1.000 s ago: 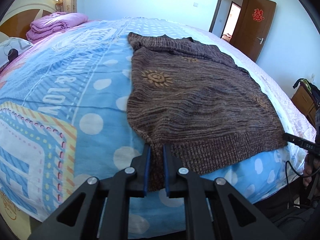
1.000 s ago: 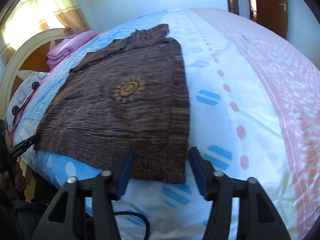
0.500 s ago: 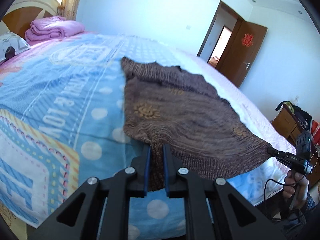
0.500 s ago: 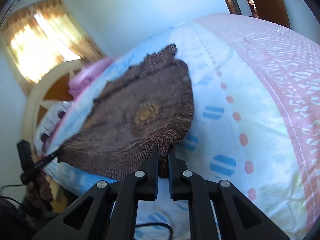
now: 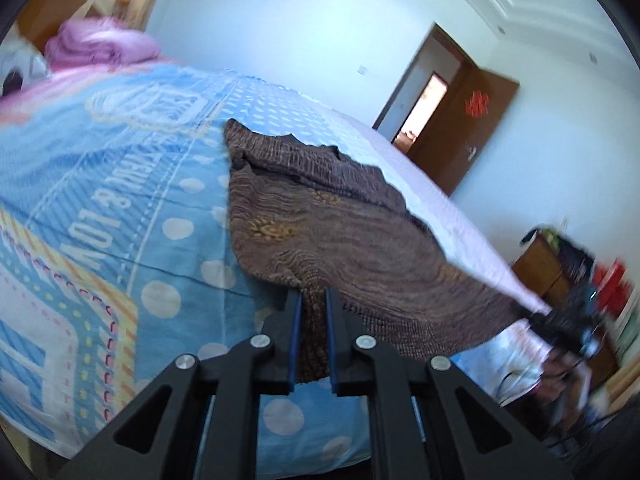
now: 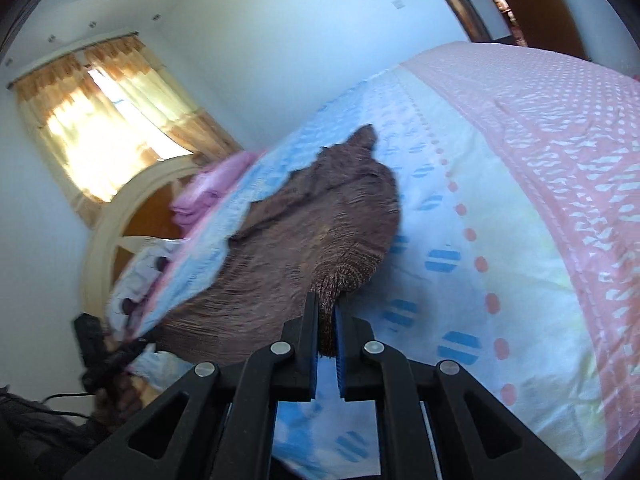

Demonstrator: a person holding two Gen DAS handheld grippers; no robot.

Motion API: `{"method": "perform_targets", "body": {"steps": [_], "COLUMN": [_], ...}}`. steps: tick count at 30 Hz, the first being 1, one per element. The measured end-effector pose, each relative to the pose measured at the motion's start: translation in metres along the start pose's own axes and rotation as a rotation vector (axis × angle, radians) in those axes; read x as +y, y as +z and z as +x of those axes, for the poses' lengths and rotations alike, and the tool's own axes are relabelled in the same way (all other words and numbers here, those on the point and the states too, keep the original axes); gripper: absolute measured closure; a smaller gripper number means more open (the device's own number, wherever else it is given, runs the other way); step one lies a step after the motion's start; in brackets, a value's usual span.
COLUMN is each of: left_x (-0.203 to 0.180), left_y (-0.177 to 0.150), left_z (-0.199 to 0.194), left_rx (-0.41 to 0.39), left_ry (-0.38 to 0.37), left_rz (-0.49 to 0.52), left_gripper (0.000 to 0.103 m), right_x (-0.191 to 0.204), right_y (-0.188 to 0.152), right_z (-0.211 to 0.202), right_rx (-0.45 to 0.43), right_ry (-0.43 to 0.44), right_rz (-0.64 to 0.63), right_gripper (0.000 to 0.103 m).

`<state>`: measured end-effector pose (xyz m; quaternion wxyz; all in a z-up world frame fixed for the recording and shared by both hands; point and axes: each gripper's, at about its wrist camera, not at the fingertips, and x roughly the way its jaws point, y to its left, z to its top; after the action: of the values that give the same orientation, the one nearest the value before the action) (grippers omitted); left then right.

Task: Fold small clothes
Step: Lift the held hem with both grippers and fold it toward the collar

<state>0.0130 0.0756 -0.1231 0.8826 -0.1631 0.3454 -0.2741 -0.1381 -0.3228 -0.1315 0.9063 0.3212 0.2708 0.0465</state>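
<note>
1. Left gripper (image 5: 311, 300) is squeezed tight on the bottom edge of the brown knit sweater (image 5: 340, 232). The ribbed edge sits pinched between its two blue-lined fingers (image 5: 295, 336).
2. Right gripper (image 6: 327, 312) is also squeezed tight on the sweater's bottom edge, at the other corner. A bunch of ribbed knit pokes up between its black fingers (image 6: 308, 340).
3. In the left wrist view, the sweater runs away from the gripper, up across the bed (image 5: 100, 208). Its far end, the top part, lies on the bedspread.
4. The near part of the sweater looks lifted off the bed. It stretches from the left gripper over to the right gripper, which shows blurry at the right edge of that view.
5. Yellow flower shapes (image 5: 272, 230) are knitted into the sweater.
6. The bedspread is blue with white dots on the left side. On the right side it is white and pink (image 6: 560, 152).
7. A folded pink blanket (image 5: 100, 46) rests at the far end of the bed, well apart from the sweater.
8. A brown door (image 5: 476, 128) stands open in the far wall.
9. Orange curtains (image 6: 120, 92) hang over a bright window behind the headboard (image 6: 116, 220).
</note>
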Motion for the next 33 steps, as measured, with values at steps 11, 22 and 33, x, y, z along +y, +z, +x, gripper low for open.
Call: {"method": "perform_targets", "body": {"steps": [11, 22, 33], "left_x": [-0.020, -0.022, -0.019], "left_y": [0.071, 0.134, 0.189], "left_z": [0.011, 0.041, 0.086], "left_rx": [-0.087, -0.138, -0.162], "left_ry": [-0.092, -0.002, 0.044], "left_rz": [0.005, 0.100, 0.128], "left_gripper": [0.092, 0.092, 0.092], "right_x": [0.035, 0.044, 0.043], "right_y": [0.056, 0.147, 0.206], "right_z": [0.015, 0.054, 0.105], "right_rx": [-0.079, -0.157, -0.174], "right_ry": [0.002, -0.032, -0.065], "right_rz": [-0.120, -0.163, -0.174], "right_gripper": [0.097, 0.097, 0.097]}}
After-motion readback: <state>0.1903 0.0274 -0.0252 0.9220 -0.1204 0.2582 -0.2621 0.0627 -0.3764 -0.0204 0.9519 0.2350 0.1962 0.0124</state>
